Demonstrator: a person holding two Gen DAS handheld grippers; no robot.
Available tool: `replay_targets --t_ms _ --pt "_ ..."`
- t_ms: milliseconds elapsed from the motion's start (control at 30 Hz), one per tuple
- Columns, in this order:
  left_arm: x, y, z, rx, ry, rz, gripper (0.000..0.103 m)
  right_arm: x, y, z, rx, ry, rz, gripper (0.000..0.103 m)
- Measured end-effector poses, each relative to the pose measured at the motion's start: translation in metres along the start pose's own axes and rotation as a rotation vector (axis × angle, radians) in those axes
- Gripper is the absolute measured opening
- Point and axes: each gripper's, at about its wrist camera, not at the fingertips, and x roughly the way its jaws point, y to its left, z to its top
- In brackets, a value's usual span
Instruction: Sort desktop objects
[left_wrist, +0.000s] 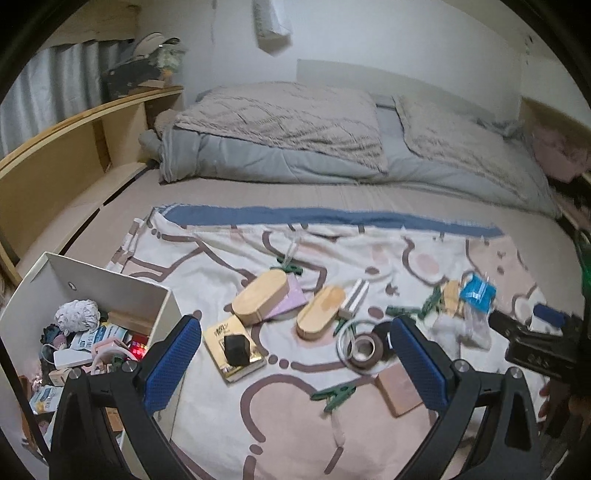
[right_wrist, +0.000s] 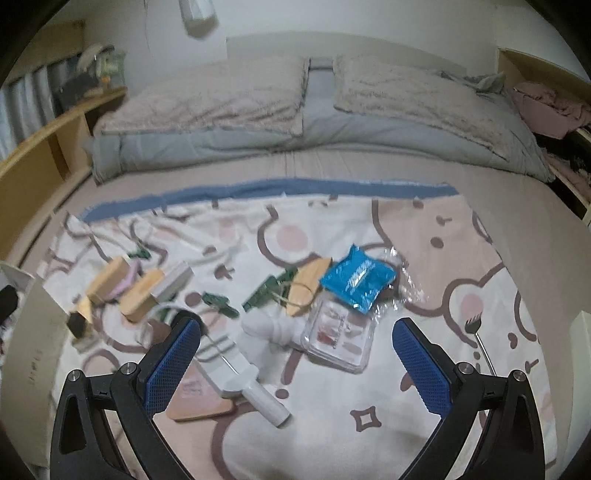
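Small objects lie scattered on a patterned cloth (left_wrist: 295, 406) spread over a bed. In the left wrist view I see two wooden oval boxes (left_wrist: 260, 295) (left_wrist: 320, 312), a yellow book (left_wrist: 234, 350) with a black cube (left_wrist: 236, 349) on it, a tape roll (left_wrist: 365, 349), green clips (left_wrist: 334, 395) and a blue packet (left_wrist: 478, 291). My left gripper (left_wrist: 295, 354) is open and empty above them. In the right wrist view, my right gripper (right_wrist: 295, 354) is open and empty over a clear nail case (right_wrist: 341, 332), the blue packet (right_wrist: 358, 277) and a white brush (right_wrist: 243, 376).
A white box (left_wrist: 110, 291) full of sorted items stands at the cloth's left edge; its wall shows in the right wrist view (right_wrist: 33, 350). Folded grey quilts (left_wrist: 295, 140) lie at the bed's far end. A wooden shelf (left_wrist: 74, 147) runs along the left. A fork (right_wrist: 478, 332) lies at right.
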Motion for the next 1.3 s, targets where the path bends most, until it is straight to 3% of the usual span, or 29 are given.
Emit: replay_targets --t_ms 667,967,1300 --pt "0.054 -0.029 -0.072 0.23 0.232 0.044 0.103 0.064 0.0 -0.024 0.054 0.239 -0.001 0.103" --pt "0.071 -0.031 -0.091 0.264 0.303 0.03 0.103 0.077 0.003 -0.031 0.106 0.31 0.056 0.103" --pt "0.09 -0.019 -0.112 0.263 0.371 0.063 0.103 0.088 -0.002 -0.041 0.164 0.353 0.063 0.103"
